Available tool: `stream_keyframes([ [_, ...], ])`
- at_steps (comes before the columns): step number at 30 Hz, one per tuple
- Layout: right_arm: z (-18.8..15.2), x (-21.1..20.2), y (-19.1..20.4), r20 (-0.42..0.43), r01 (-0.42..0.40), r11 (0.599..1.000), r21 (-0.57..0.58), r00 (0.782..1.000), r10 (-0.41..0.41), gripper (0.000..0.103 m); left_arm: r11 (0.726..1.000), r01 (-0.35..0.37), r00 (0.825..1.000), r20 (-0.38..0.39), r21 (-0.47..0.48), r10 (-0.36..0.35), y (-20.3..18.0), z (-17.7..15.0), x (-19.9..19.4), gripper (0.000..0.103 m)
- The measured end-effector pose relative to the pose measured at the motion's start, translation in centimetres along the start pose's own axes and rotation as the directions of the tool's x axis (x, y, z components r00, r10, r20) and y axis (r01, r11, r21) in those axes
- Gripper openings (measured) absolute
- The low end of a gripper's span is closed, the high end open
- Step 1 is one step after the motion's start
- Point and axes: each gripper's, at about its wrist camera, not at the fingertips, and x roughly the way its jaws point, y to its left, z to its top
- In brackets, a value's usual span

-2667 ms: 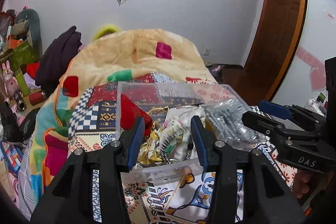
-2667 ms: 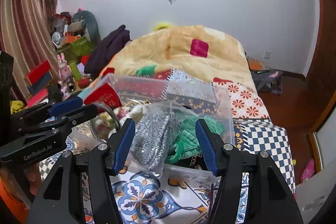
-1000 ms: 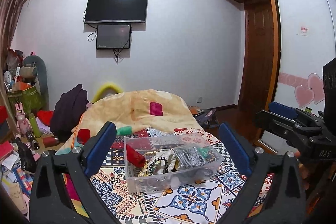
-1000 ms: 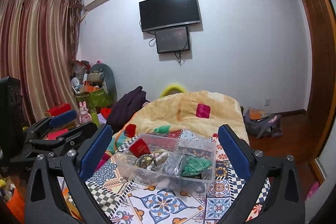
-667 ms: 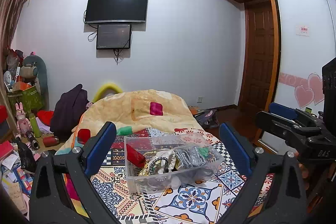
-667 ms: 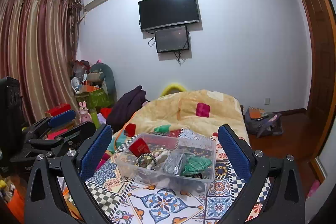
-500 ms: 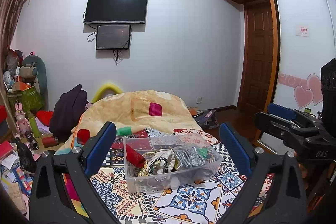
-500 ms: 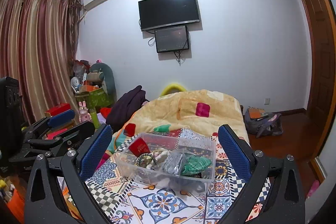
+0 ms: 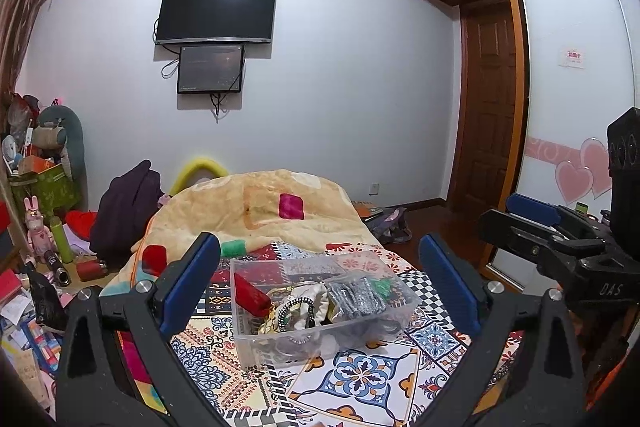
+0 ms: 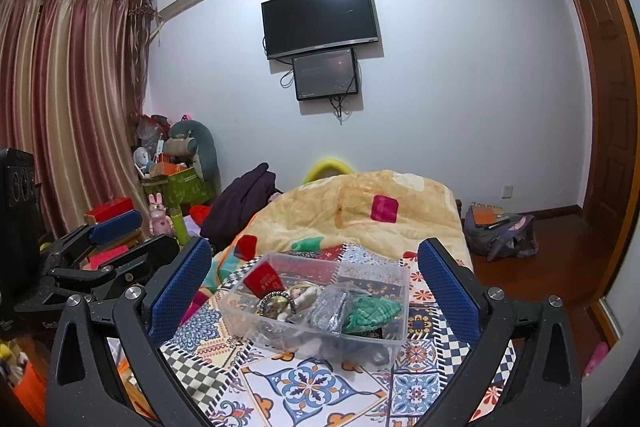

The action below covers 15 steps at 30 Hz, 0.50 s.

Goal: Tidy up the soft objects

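Note:
A clear plastic bin (image 9: 256, 341) sits on the patterned bedspread; it also shows in the right wrist view (image 10: 394, 277). It holds a red pouch (image 9: 251, 295), a silver bag (image 9: 354, 297), a green knitted piece (image 10: 370, 311) and beaded items (image 10: 276, 301). My left gripper (image 9: 320, 267) is wide open and empty, held back from the bin. My right gripper (image 10: 316, 267) is wide open and empty, also back from the bin. Each gripper shows at the edge of the other's view.
A yellow quilt (image 9: 256, 203) is heaped on the bed behind the bin. Dark clothing (image 9: 128, 199) lies at its left. Cluttered toys and boxes (image 10: 168, 183) stand by the curtain. A bag (image 10: 500, 233) lies on the wood floor near the door.
Both grippers have opened wide and pulled back and up from the bin since 2.7 s ago. Over the last second they hold nearly still.

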Motion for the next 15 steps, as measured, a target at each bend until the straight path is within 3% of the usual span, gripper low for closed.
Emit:
stream_keyframes([
  [15,-0.01,0.22,0.44,-0.021,0.008,1.0,-0.023,1.0,-0.008,0.103,0.999,-0.028,0.999,-0.02,-0.021,0.027,0.38,-0.22,0.26,0.103],
])
